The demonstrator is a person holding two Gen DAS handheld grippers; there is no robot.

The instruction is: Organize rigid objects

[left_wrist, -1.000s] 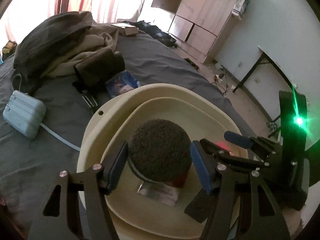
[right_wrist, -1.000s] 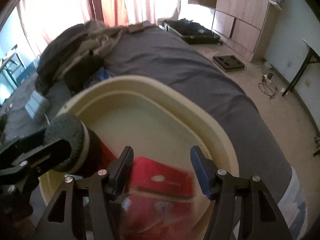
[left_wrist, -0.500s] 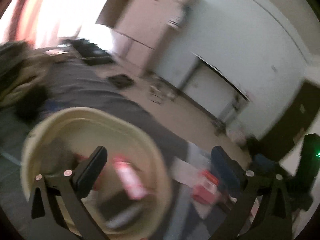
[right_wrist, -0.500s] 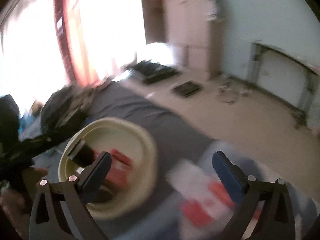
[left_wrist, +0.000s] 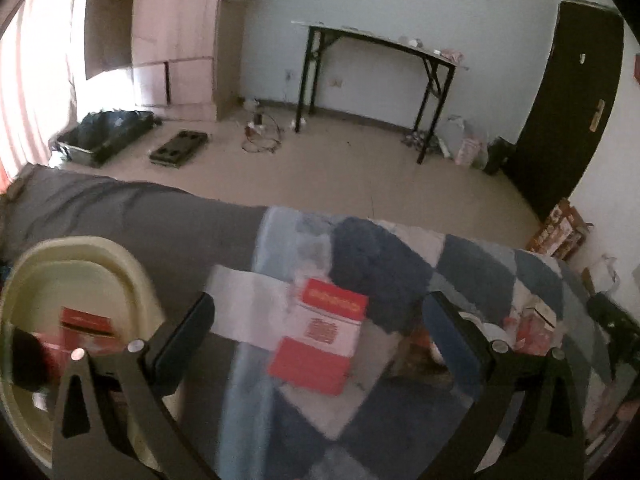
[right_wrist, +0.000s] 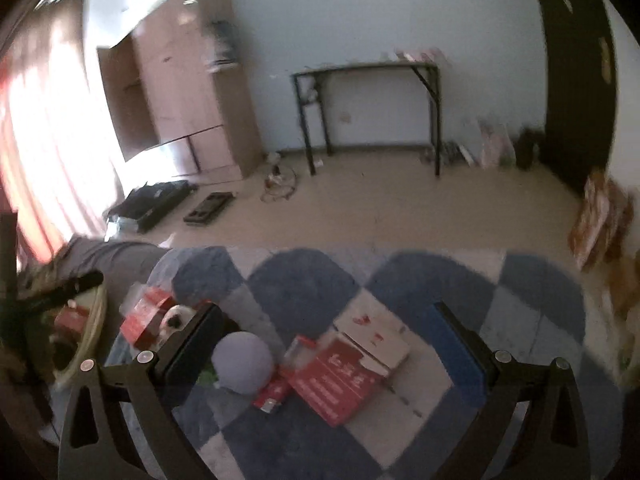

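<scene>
My left gripper is open and empty above a blue checked blanket, over a red and white box. The cream basin lies at the lower left on the grey bed with a red box and a dark round object inside. My right gripper is open and empty above the blanket, over a red flat box, a white carton and a lilac ball. Another red box lies to the left, near the basin.
The bed edge runs across both views, with bare floor beyond. A black folding table stands at the wall, a wooden wardrobe to the left, a dark door to the right. A black case and cables lie on the floor.
Both grippers have opened wide, left the basin and swung right over the checked blanket. The left gripper let go of the dark round object, which now lies in the basin.
</scene>
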